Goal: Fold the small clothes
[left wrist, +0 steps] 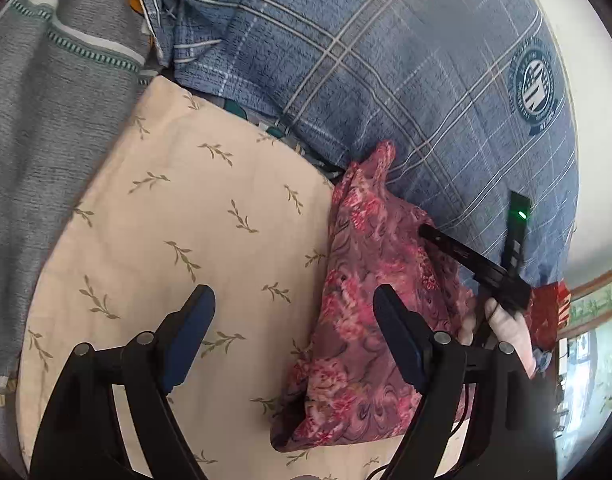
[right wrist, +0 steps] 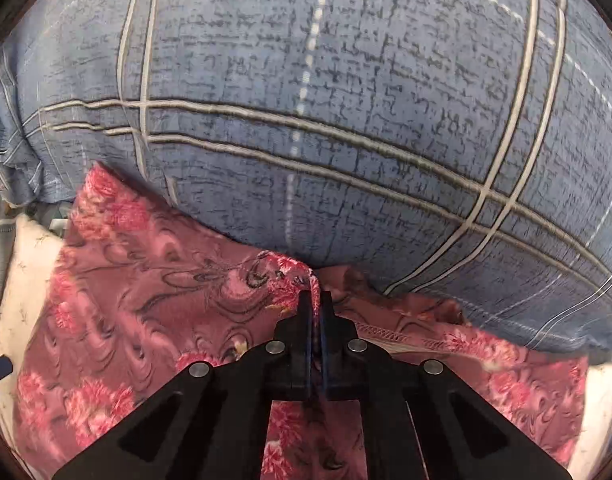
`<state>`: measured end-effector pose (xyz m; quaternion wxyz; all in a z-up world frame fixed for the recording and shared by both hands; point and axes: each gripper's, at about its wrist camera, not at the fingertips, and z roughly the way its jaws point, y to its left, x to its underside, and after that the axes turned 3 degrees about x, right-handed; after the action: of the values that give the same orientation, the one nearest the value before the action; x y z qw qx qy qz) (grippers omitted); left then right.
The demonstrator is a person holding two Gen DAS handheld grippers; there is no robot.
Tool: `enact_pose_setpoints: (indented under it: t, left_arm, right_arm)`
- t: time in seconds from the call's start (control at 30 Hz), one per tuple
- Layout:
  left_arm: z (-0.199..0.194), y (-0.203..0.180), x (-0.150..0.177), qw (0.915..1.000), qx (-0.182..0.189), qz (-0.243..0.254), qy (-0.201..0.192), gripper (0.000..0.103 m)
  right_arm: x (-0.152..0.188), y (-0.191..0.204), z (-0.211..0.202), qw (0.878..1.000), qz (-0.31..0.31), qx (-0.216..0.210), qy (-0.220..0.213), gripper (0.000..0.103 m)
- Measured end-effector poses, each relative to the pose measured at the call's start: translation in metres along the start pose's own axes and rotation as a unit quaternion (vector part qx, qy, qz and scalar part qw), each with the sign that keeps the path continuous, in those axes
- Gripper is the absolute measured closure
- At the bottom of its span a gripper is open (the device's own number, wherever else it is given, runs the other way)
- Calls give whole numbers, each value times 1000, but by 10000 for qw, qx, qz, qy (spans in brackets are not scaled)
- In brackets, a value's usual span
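Right tongs (right wrist: pixel 315 300) pinching crumpled pink floral garment (right wrist: pixel 138 280); left tongs (left wrist: pixel 294 308) spread.

hidden: pink floral garment (right wrist: pixel 146 300) edge inside right claw (right wrist: pixel 315 300) | badge (left wrist: pixel 534 92) lettering unreadable (too small)

You have a cream cloth printed with small olive leaf sprigs (left wrist: pixel 178 216) as your working surface. On it lies the pink floral garment (left wrist: pixel 366 300), bunched along its right side against a blue plaid pillow with a round crest (left wrist: pixel 386 80). A grey knitted blanket with green-and-white stripes (left wrist: pixel 46 112) borders the left edge.
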<state>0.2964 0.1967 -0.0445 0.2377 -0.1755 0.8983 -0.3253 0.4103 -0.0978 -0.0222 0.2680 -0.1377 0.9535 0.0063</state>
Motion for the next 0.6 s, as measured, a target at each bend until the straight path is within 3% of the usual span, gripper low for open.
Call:
enact_pose_setpoints:
  t: [0.1, 0.17, 0.27, 0.33, 0.4, 0.43, 0.47, 0.53, 0.6]
  left_arm:
    - [-12, -8, 2, 9994, 320, 74, -90, 22]
    - [-15, -19, 7, 9984, 511, 253, -63, 21]
    - [-7, -45, 21, 9960, 550, 702, 110, 21]
    - [4, -57, 27, 9951, 235, 920, 272, 21]
    - [25, -61, 33, 9910, -541, 1106, 528, 21]
    - [42, -55, 37, 9849, -995, 1189, 776, 21]
    - [50, -49, 38, 9830, -1080, 1173, 914, 22]
    - [45, -52, 38, 9829, -1062, 1301, 760, 22]
    - [39, -55, 36, 9840, -983, 1268, 770, 22]
  right_arm:
    - [6, -27, -45, 9953, 615, -497, -558, 86]
    - [17, -49, -66, 9880, 1087, -760, -796, 66]
    - [41, -70, -62, 9810, 1507, -1072, -589, 64]
    - [64, -82, -42, 9788, 1767, -1005, -233, 65]
    - [76, -81, -17, 9771, 1982, -745, 194, 72]
    - [84, -85, -13, 9752, 2086, -703, 241, 82]
    - [89, -96, -19, 9690, 2324, -839, 48, 85]
    - [96, -120, -36, 9584, 2796, -533, -204, 85]
    - [107, -145, -61, 9502, 3066, -269, -494, 78]
